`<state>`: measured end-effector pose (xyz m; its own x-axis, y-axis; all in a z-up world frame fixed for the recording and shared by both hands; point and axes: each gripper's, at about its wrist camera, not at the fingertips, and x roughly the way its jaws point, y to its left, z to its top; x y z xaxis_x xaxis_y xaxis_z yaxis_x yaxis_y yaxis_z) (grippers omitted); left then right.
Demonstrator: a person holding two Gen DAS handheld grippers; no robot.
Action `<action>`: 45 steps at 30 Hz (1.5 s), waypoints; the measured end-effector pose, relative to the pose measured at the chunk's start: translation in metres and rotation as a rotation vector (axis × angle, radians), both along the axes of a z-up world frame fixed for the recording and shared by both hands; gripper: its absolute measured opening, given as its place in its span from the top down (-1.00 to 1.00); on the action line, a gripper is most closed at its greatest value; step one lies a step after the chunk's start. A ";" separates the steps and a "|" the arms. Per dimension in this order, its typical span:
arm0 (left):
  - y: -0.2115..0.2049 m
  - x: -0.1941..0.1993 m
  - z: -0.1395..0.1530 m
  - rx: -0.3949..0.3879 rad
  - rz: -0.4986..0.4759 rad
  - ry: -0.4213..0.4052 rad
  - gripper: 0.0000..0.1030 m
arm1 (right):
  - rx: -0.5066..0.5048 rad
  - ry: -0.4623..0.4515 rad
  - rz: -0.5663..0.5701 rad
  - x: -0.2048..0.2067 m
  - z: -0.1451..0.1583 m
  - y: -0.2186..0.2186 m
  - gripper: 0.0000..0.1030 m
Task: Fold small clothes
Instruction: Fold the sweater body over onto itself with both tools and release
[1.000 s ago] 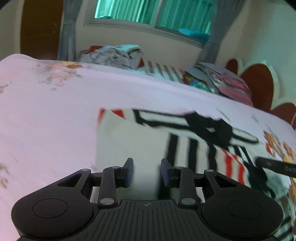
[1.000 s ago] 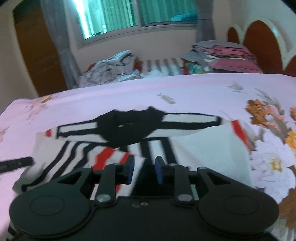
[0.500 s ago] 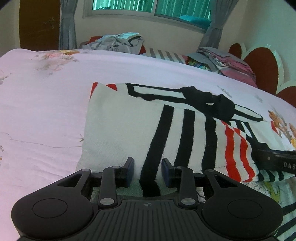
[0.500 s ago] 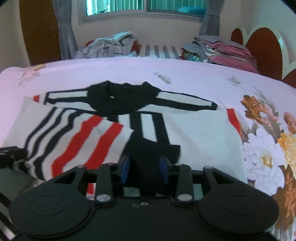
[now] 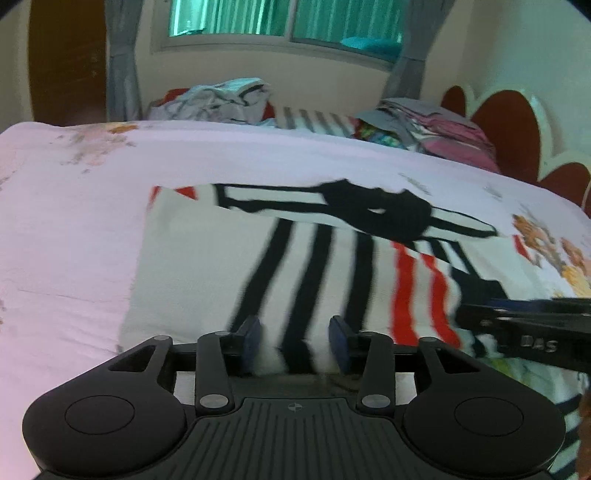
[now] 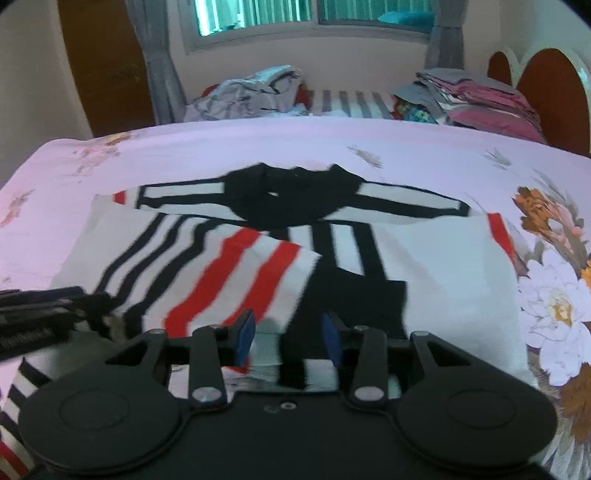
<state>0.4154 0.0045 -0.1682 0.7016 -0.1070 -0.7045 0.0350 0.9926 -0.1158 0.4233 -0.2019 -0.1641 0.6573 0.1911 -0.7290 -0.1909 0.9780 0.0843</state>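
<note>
striped top spread flat on a flowered bed

a pink bedsheet [image 6: 258, 147] with flower prints covers the bed. behind it stand a window [image 6: 314, 14] with grey curtains [image 6: 159, 62], a brown door [image 6: 107, 66] and a scalloped dark red headboard [image 6: 550, 92]. a loose heap of clothes [image 6: 247, 96] and a stack of folded ones [image 6: 480, 99] lie along the far edge.

the striped top [image 6: 443, 280], white with black and red bands, lies across the middle of the sheet. its black collar [image 6: 291, 195] points away toward the window, its sleeves run left and right, and its near hem lies by the grippers. one flap with red stripes is folded over the middle.

the left gripper [image 5: 295, 341] has just been opening; its jaws stand partly apart over the near hem, cloth between them, the blue pads not pressing on it. the right gripper [image 6: 288, 338] has just been opening too, and now stands partly open over the near hem, gripping nothing.
</note>
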 end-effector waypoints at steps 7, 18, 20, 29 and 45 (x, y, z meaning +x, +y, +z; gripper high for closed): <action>-0.004 -0.004 -0.020 0.019 -0.016 0.035 0.13 | -0.084 0.021 0.046 -0.009 -0.018 0.005 0.24; -0.011 -0.021 -0.001 0.013 -0.016 0.029 0.12 | -0.022 0.018 0.025 -0.033 -0.003 -0.025 0.24; -0.020 -0.028 0.003 0.015 -0.037 0.023 0.12 | -0.009 0.021 0.043 -0.040 -0.001 -0.022 0.23; -0.039 -0.063 -0.009 0.065 -0.055 0.081 0.10 | -0.014 0.055 0.156 -0.072 -0.013 0.004 0.24; -0.019 -0.117 -0.014 0.152 0.031 0.103 -0.18 | -0.127 0.050 0.094 -0.115 -0.024 -0.049 0.10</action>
<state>0.2983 -0.0144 -0.1823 0.6265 0.0265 -0.7789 0.0003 0.9994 0.0342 0.3081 -0.2513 -0.1883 0.6029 0.1545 -0.7827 -0.2808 0.9594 -0.0269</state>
